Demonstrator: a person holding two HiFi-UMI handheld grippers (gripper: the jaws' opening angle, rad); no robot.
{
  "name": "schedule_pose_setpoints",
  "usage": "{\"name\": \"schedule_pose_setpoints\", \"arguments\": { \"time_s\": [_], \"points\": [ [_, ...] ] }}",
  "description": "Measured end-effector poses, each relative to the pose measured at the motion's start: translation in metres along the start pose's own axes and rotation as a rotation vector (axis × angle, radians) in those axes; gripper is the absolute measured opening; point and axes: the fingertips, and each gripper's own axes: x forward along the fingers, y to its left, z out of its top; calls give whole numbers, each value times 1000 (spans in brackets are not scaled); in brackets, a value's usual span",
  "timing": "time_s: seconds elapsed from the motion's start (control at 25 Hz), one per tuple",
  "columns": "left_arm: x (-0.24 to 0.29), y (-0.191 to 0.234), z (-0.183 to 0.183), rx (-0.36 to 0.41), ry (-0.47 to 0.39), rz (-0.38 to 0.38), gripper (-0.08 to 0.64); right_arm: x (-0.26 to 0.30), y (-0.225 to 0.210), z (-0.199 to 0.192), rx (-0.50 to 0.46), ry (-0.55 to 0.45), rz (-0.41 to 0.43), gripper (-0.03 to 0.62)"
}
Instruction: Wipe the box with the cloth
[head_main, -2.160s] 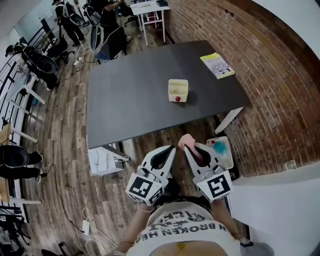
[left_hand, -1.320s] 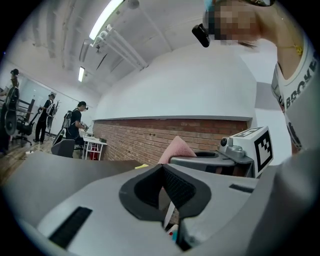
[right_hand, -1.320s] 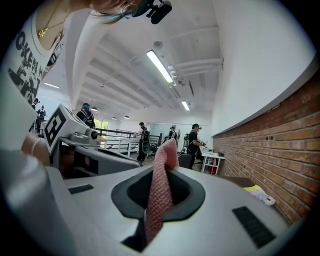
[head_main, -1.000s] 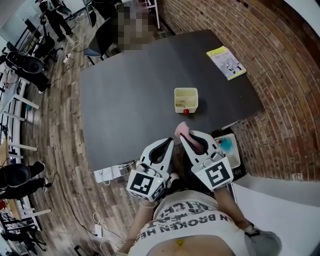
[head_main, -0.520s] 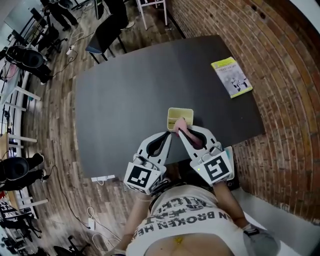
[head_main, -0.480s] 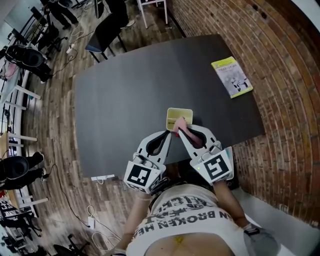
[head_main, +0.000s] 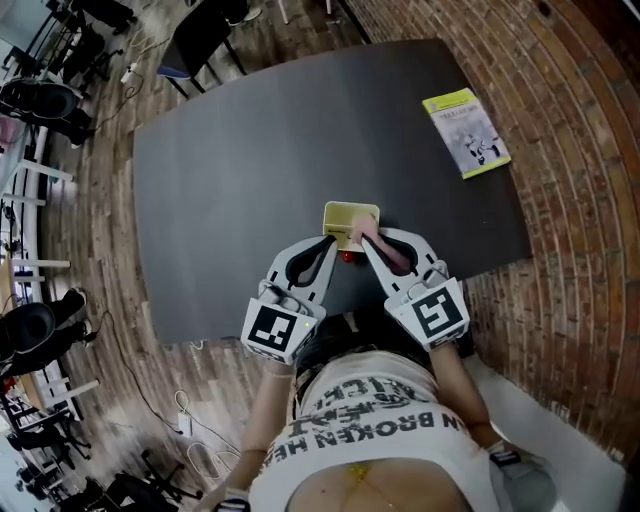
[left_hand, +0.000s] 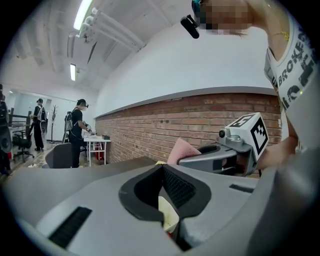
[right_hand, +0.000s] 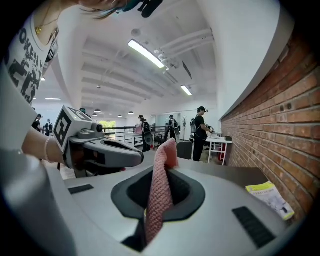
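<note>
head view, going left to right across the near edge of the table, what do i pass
left tongs → box → right tongs, gripping the pink cloth → yellow booklet

Bright, even light comes from ceiling tubes (right_hand: 146, 54), which glare to plain white in both gripper views. Shadows are faint, and the dark table (head_main: 230, 150) carries a dull sheen. All three views are fisheye, so the brick wall (head_main: 580, 120) and floor (head_main: 100, 220) bend toward the rim, and black corners frame the gripper views.
</note>
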Motion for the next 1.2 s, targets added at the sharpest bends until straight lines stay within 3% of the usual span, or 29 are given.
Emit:
{"name": "schedule_pose_setpoints", "arguments": {
  "time_s": [0.24, 0.68, 0.88, 1.08, 1.2],
  "points": [
    [10, 1, -17, -22, 38, -105, 6, 3, 9, -13, 53, 32, -31, 17],
    [27, 4, -79, -21, 209, -291, 11, 2, 11, -84, 178, 218, -153, 17],
    [38, -3, -113, 88, 327, -369, 55, 1, 11, -112, 212, 274, -192, 17],
    [44, -16, -164, 357, 508, -490, 95, 3, 15, -139, 252, 324, -209, 17],
    [45, -20, -184, 459, 591, -549, 114, 8, 21, -156, 255, 367, -195, 17]
  ]
}}
